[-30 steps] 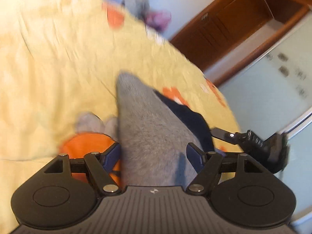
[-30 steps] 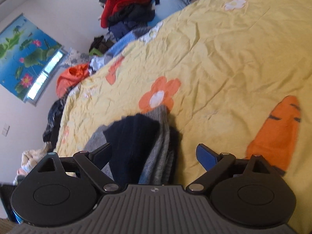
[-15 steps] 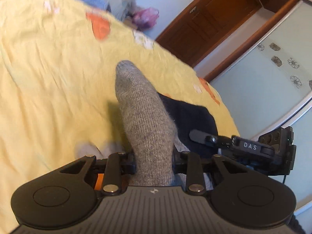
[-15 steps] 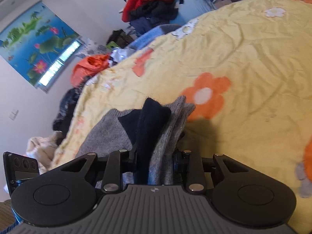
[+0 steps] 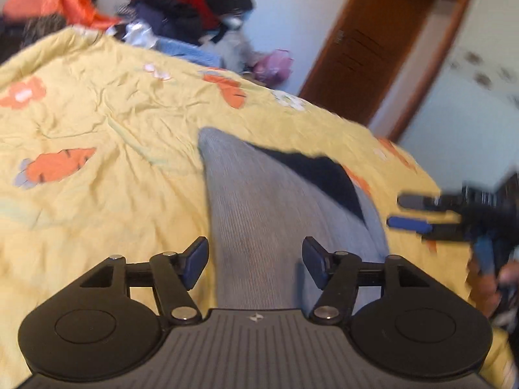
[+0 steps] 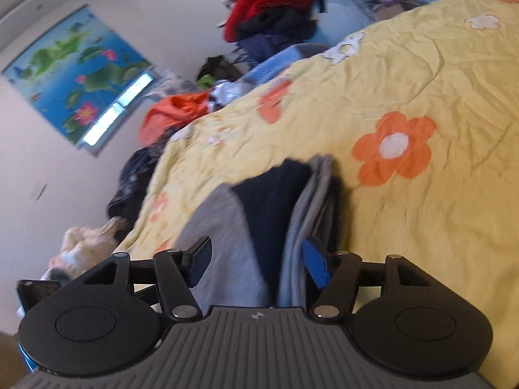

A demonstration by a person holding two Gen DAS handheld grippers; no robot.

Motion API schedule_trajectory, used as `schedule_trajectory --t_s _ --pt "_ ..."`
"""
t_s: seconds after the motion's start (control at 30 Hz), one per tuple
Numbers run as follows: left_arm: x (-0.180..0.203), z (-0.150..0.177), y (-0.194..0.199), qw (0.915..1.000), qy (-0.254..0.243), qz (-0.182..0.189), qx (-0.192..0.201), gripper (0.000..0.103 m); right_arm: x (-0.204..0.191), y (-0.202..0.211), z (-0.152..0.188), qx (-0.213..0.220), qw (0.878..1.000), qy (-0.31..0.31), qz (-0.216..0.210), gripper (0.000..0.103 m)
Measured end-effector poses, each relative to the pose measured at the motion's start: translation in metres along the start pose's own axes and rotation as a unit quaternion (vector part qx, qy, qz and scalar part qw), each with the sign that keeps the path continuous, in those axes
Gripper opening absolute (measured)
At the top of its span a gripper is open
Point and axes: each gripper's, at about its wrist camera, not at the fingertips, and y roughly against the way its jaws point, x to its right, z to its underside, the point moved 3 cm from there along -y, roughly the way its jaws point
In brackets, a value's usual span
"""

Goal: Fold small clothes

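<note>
While the grey-and-navy socks [image 5: 259,227] lie near the bed's [image 5: 97,123] right edge, the left tongs [image 5: 255,264] are opening, pads clear of the grey toe between them; the right tongs [image 6: 256,263] are opening too, astride the cuff end. A fold looks just released; next comes backing off. No writing is readable.
</note>
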Motion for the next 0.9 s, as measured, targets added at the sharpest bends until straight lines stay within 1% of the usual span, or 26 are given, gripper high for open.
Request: schedule_trajectory --t_s 0.07,0.13,0.17,0.23,0.27,0.3,0.33,0.4,0.47,0.53,0.57,0.63,0.67,0.7,0.73,0.77,0.8,0.87,0.9 --pt "0.013 0.016 0.009 0.9997 -0.025 0.001 -0.006 0.063 -0.006 0.012 0.015 -0.022 0.999 -0.009 -0.022 0.063" --pt "0.022 0.024 0.005 0.9991 -0.038 0.002 -0.016 0.063 -0.011 0.01 0.026 -0.045 0.998 -0.013 -0.037 0.063" --pt "0.023 0.028 0.004 0.999 -0.041 -0.004 -0.018 0.063 -0.015 0.006 0.032 -0.059 0.998 -0.006 -0.031 0.063" --pt "0.022 0.034 -0.002 0.9989 -0.032 -0.011 -0.033 0.063 -0.015 -0.009 0.041 -0.083 0.996 0.011 0.006 0.063" --pt "0.021 0.035 -0.006 0.9988 -0.025 -0.013 -0.039 0.063 -0.015 -0.017 0.045 -0.094 0.995 0.018 0.019 0.06" --pt "0.019 0.036 -0.01 0.9988 -0.02 -0.016 -0.041 0.063 -0.015 -0.023 0.048 -0.1 0.994 0.023 0.022 0.058" --pt "0.019 0.037 -0.01 0.9988 -0.024 -0.018 -0.038 0.063 -0.016 -0.026 0.052 -0.101 0.994 0.026 0.022 0.055" --pt "0.021 0.039 -0.01 0.9983 -0.034 -0.021 -0.042 0.063 -0.02 -0.028 0.057 -0.106 0.993 0.043 0.038 0.012" --pt "0.019 0.041 -0.009 0.9981 -0.038 -0.018 -0.045 0.064 -0.019 -0.023 0.058 -0.108 0.992 0.052 0.049 0.011" --pt "0.018 0.043 -0.009 0.9981 -0.045 -0.013 -0.041 0.067 -0.011 -0.009 0.058 -0.094 0.991 0.063 0.073 0.006" --pt "0.018 0.044 -0.009 0.9981 -0.046 -0.012 -0.039 0.068 -0.002 -0.005 0.059 -0.089 0.991 0.059 0.077 0.004" --pt "0.018 0.043 -0.01 0.9981 -0.045 -0.011 -0.041 0.068 0.006 0.0 0.064 -0.079 0.995 0.037 0.058 0.005" --pt "0.017 0.041 -0.009 0.9983 -0.036 -0.008 -0.045 0.069 0.004 0.0 0.065 -0.075 0.994 0.045 0.06 0.008" --pt "0.014 0.039 -0.007 0.9985 -0.02 0.001 -0.051 0.069 0.0 0.001 0.066 -0.073 0.994 0.048 0.061 0.019" --pt "0.011 0.038 -0.004 0.9984 -0.002 0.013 -0.055 0.069 -0.004 0.004 0.064 -0.072 0.995 0.042 0.058 0.025" --pt "0.005 0.036 -0.001 0.9977 0.021 0.026 -0.06 0.069 -0.006 0.008 0.063 -0.068 0.996 0.032 0.048 0.041" --pt "-0.001 0.036 0.001 0.996 0.046 0.04 -0.065 0.069 -0.006 0.015 0.061 -0.061 0.997 0.024 0.039 0.059" --pt "-0.016 0.039 0.003 0.9884 0.111 0.075 -0.073 0.069 -0.005 0.028 0.057 -0.045 0.998 0.016 0.04 0.076" --pt "-0.022 0.04 0.003 0.9845 0.136 0.086 -0.069 0.069 -0.003 0.031 0.057 -0.049 0.998 0.015 0.047 0.076"
